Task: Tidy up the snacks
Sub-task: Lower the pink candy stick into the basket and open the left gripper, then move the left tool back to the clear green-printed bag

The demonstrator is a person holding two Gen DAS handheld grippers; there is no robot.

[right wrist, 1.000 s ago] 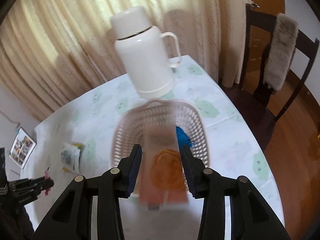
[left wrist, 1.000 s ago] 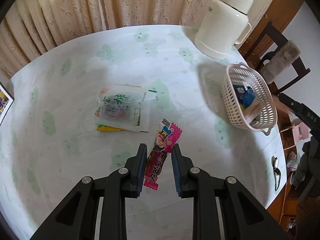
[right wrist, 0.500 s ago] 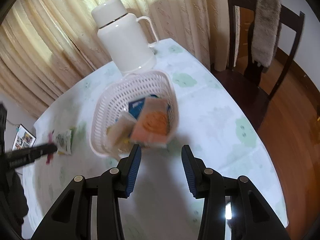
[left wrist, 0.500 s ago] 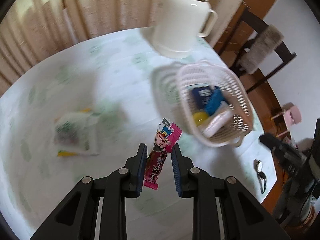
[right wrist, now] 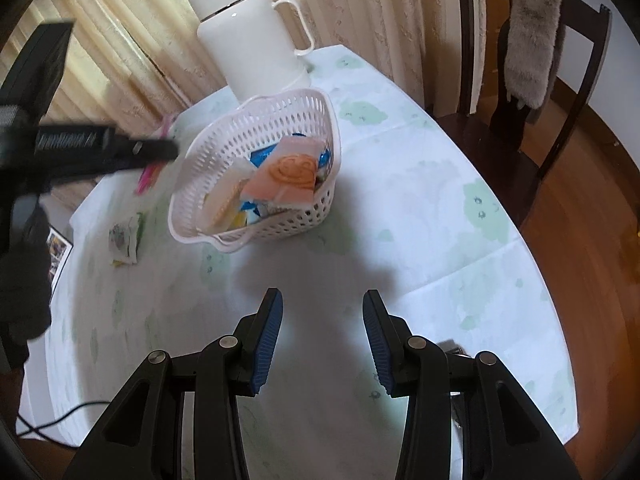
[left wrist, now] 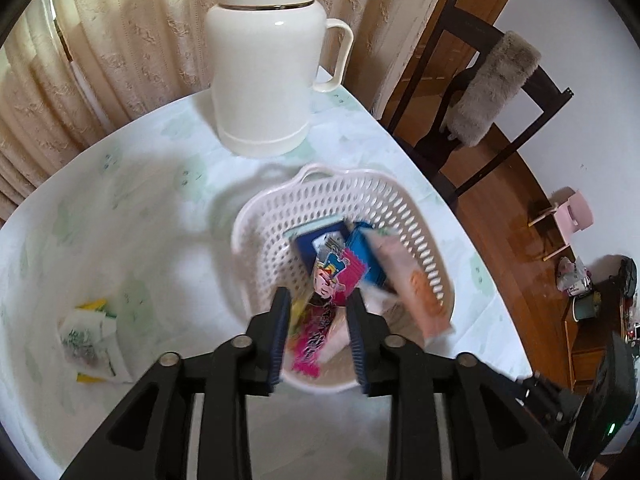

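The left hand-held gripper (left wrist: 318, 334) hangs over the near side of the basket (left wrist: 256, 240), its jaws opening with the pink candy (left wrist: 320, 316) between them; the pads look to have let go of the wrapper, though blur makes that hard to be sure of. The right hand-held gripper (right wrist: 322, 338) stands spread and empty over the bare table (right wrist: 420, 184), near the basket but clear of it.

The candy is a long, thin foil-type wrapper, surely very light and limp, a bit slick; I'd judge it will simply drop and flop onto the pile. A pinch across its middle, flat faces to the pads, suits it best, since the crimped ends would bend away. The basket already holds an orange packet (right wrist: 286, 176), a blue packet (left wrist: 316, 246) and a few paler ones, all leaning loosely against each other, so anything added may slide.

One more snack, a white packet (left wrist: 90, 334) with something yellow under it, lies on the table well apart from the basket, to its left as the left camera sees it. It looks soft and flat, and taking an edge that lifts off the cloth would be the easy hold.

What lies under the packets is hidden. The candy's lower end is smeared by motion, and from the right camera the left hand-held gripper covers most of it, leaving only a pink streak. A white jug (right wrist: 250, 36) stands behind the basket.
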